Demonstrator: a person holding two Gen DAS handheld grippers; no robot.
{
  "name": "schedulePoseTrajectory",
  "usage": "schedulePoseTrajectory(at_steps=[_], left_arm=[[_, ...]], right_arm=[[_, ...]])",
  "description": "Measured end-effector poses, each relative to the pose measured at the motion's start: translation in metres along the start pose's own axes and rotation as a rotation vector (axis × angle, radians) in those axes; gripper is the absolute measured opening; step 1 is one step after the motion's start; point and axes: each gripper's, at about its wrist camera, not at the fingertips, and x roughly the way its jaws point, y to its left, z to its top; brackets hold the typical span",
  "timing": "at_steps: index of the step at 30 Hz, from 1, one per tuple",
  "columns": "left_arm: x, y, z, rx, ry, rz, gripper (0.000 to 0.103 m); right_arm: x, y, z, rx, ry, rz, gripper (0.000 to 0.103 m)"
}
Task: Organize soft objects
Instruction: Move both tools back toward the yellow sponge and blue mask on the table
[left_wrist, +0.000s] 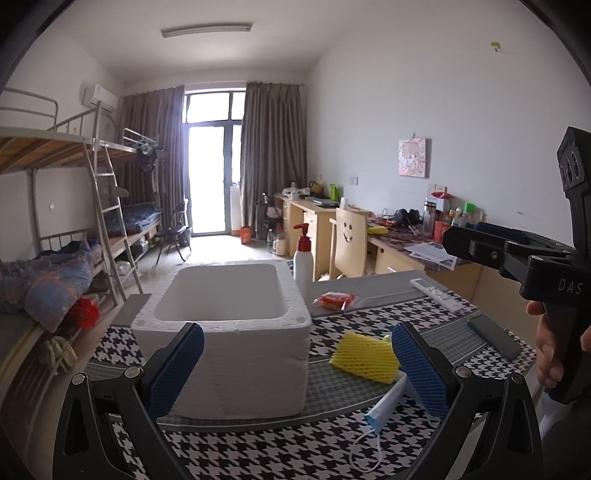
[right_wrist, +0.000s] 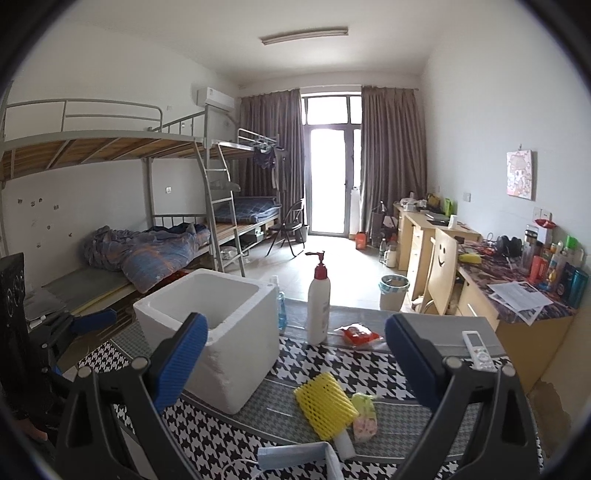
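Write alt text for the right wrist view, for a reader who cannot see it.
The open right gripper hovers over a houndstooth-covered table, holding nothing. Ahead lie a yellow foam net, a small pink-and-green packet and a face mask, with an empty white foam box to the left. Behind stand a pump bottle, a red snack pack and a dorm room.

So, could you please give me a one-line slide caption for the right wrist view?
Open right claw above a houndstooth table holding a styrofoam box, yellow foam net, face mask and lotion pump bottle.

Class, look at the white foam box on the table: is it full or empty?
Empty as far as visible: the foam box has no lid, and its interior shows only bare white walls in both views.
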Motion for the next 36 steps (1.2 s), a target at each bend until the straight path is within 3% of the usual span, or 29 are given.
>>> schedulePoseTrajectory(at_steps=[36], left_arm=[[0.03, -0.039, -0.01, 0.064, 0.049, -0.118, 0.102]], right_arm=[[-0.009, -0.046, -0.026, 0.048, 0.045, -0.091, 0.099]])
